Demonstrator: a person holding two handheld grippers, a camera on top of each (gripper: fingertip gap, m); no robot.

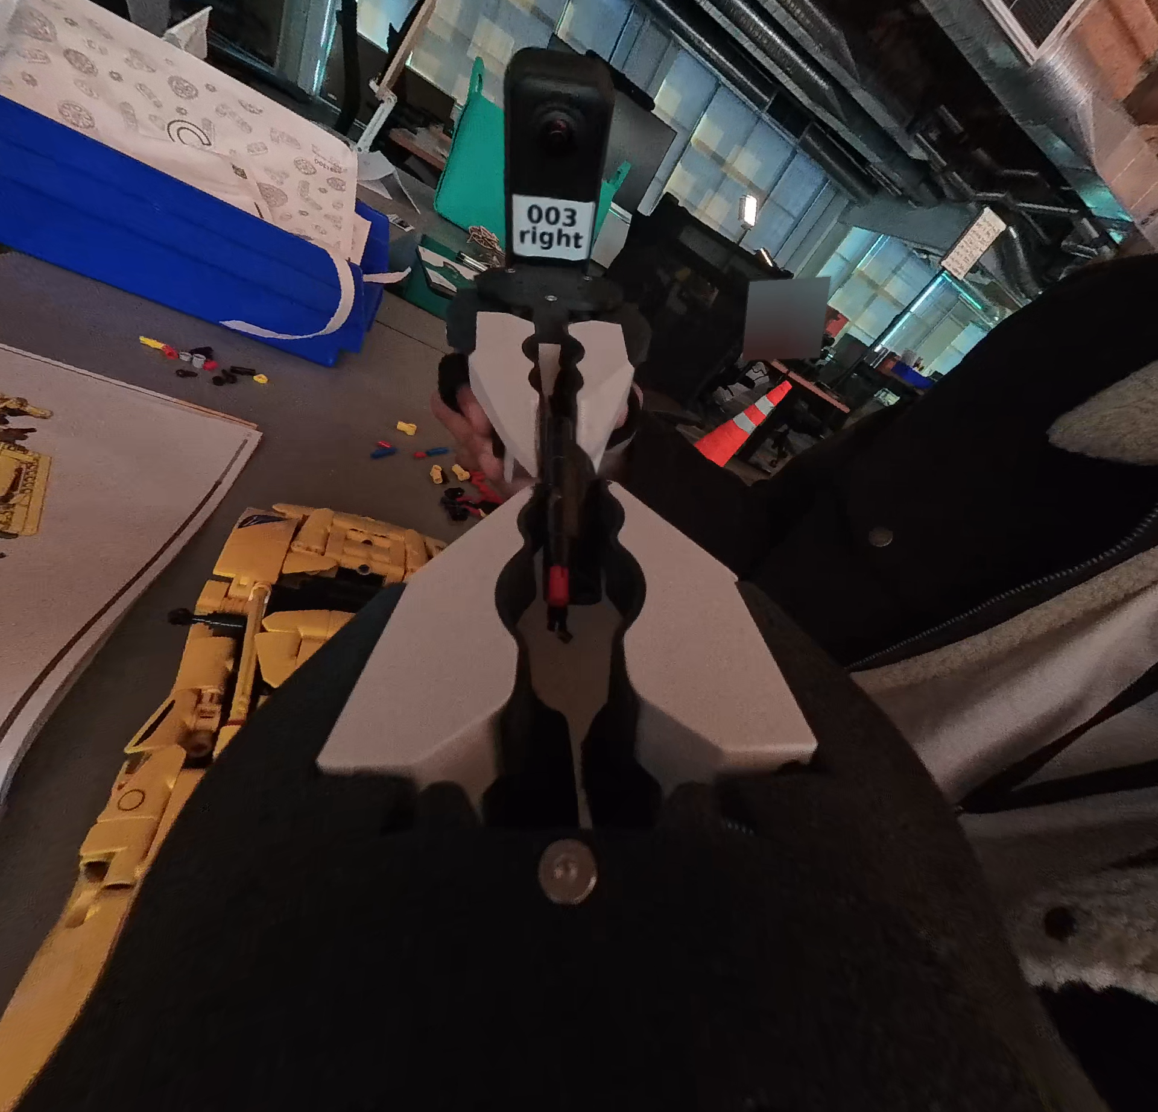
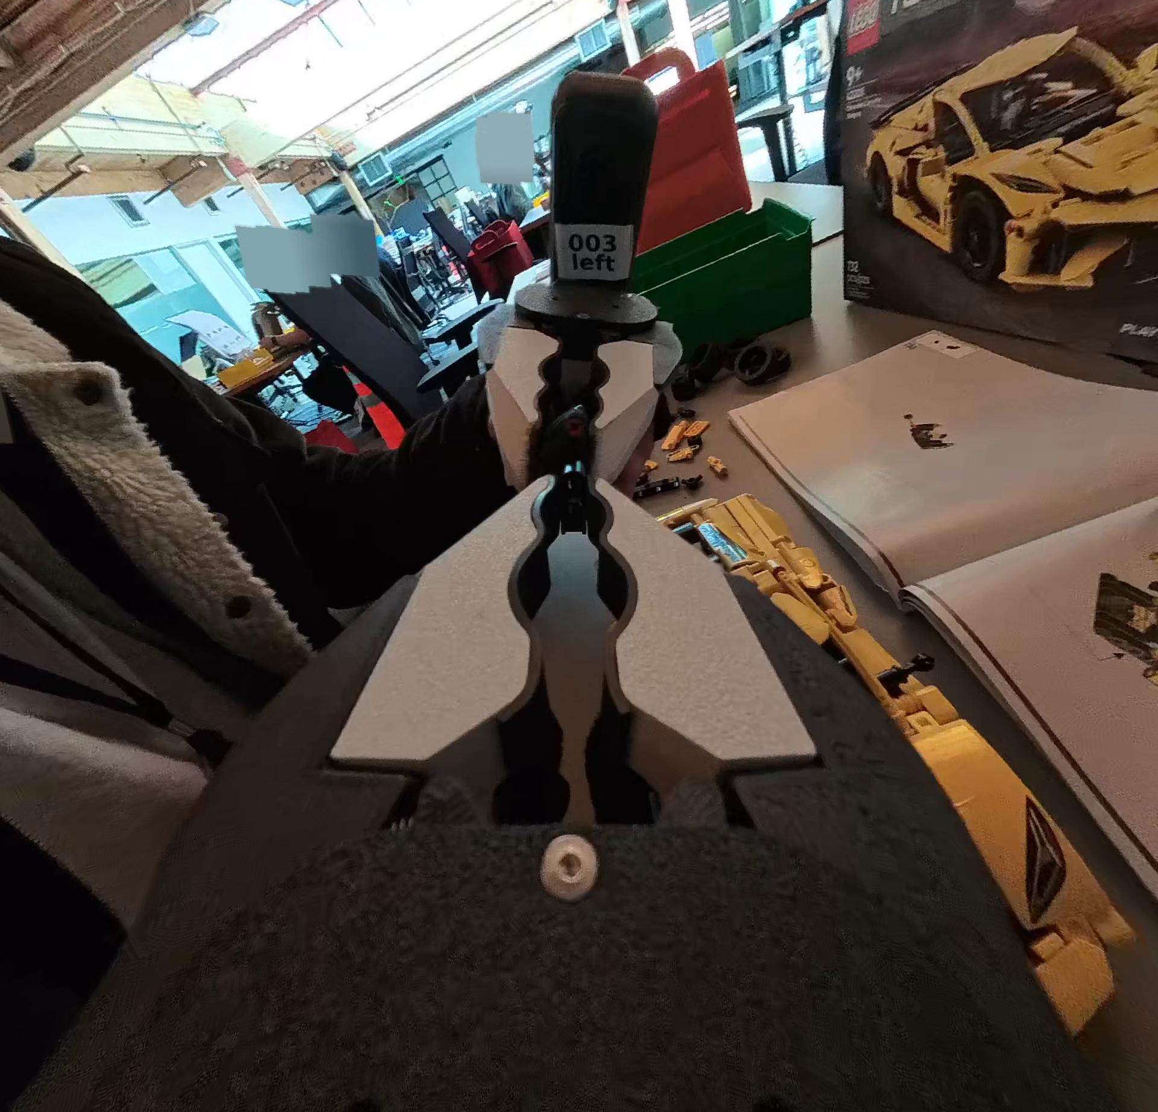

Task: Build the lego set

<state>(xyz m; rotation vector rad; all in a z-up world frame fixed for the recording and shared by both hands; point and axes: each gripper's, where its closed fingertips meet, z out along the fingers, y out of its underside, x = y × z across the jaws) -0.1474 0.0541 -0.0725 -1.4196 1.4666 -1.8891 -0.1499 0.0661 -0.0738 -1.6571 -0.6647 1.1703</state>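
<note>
Both claws are meeting tip to tip above the desk (image 1: 351, 411), left claw (image 1: 559, 521) and right claw (image 2: 571, 498) each clamped narrow on one black part (image 1: 559, 555); pushing straight along its axis seems best

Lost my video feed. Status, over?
Left gripper and right gripper tip to tip, both shut on a small black piece with red pin. Yellow car on table below. Nothing blocking.

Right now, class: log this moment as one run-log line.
left gripper: shut on black piece | right gripper: shut on same piece | yellow car: on table
</note>
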